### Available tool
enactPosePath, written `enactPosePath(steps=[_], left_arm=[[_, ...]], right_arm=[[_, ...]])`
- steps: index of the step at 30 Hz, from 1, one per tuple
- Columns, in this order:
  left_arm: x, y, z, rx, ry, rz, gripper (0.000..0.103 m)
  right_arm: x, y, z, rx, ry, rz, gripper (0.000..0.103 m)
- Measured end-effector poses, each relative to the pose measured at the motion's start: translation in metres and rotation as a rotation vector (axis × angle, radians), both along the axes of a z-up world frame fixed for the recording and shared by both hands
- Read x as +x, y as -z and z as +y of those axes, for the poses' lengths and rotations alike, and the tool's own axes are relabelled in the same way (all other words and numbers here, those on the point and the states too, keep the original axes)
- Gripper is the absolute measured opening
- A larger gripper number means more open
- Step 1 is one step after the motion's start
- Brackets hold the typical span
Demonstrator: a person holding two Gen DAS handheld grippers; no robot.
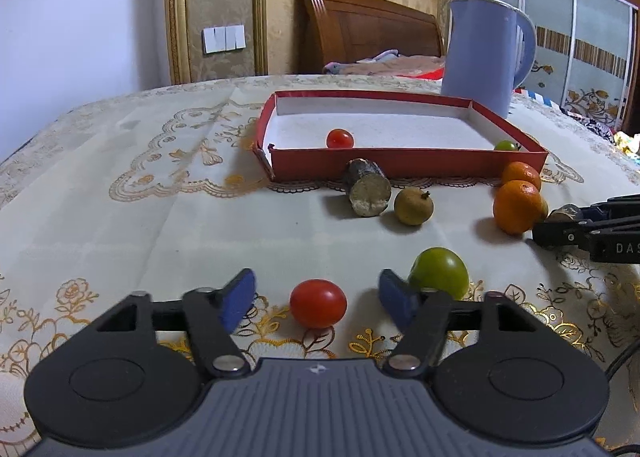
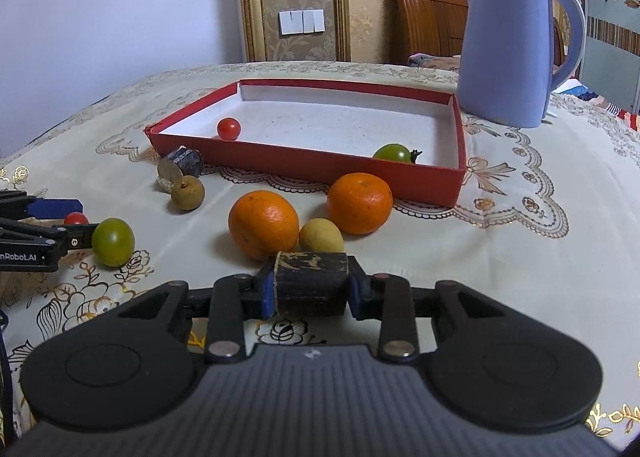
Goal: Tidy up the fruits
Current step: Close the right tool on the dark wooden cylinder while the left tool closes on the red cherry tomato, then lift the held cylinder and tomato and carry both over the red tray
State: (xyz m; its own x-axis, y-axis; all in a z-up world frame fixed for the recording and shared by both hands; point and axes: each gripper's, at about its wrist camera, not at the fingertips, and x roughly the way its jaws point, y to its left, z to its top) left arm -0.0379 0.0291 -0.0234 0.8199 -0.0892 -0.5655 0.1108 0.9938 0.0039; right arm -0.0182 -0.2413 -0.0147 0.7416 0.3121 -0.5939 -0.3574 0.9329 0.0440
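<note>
While the left hand-held gripper (image 1: 318, 297) gapes around a red tomato (image 1: 318, 303), the right hand-held gripper (image 2: 310, 289) clamps a crosswise dark stub (image 2: 310, 281).

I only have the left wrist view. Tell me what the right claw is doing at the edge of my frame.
Observer: The right claw is shut on a dark cane segment, held crosswise.
Operator: Report what sits behind the near orange.
Observer: A small yellow fruit sits beside the near orange, seemingly touching it, just ahead of the held segment.
Operator: Describe the green thing in the box corner.
Observer: It is a green tomato with its stem on, lying by the near wall of the red box.
</note>
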Motion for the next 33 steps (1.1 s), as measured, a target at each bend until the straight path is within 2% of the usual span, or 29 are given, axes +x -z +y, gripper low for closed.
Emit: enactPosePath(steps=[2, 5, 8, 13, 15, 18, 33], left_arm=[[-0.002, 0.0, -0.001, 0.008, 0.001, -0.003, 0.056], [-0.006, 0.0, -0.002, 0.016, 0.001, -0.01, 0.038], [-0.012, 0.001, -0.001, 0.019, 0.007, -0.019, 0.033], [-0.013, 0.002, 0.0, 0.016, 0.01, -0.022, 0.033], [-0.013, 0.002, 0.001, 0.013, -0.004, -0.025, 0.027], [-0.013, 0.001, 0.004, -0.001, -0.02, -0.029, 0.026], [-0.014, 0.001, 0.001, 0.026, -0.036, -0.039, 0.026]], right_arm=[[0.0, 0.0, -0.001, 0.006, 0.001, 0.001, 0.032], [0.0, 0.0, -0.001, 0.004, -0.001, 0.001, 0.032], [0.0, 0.0, 0.0, -0.001, -0.002, -0.001, 0.032], [0.0, 0.0, 0.0, -0.001, -0.001, -0.002, 0.032], [0.0, 0.0, 0.0, -0.001, 0.0, -0.003, 0.031], [0.0, 0.0, -0.001, 0.005, 0.001, -0.004, 0.032], [-0.006, -0.003, -0.005, 0.016, 0.027, -0.045, 0.032]])
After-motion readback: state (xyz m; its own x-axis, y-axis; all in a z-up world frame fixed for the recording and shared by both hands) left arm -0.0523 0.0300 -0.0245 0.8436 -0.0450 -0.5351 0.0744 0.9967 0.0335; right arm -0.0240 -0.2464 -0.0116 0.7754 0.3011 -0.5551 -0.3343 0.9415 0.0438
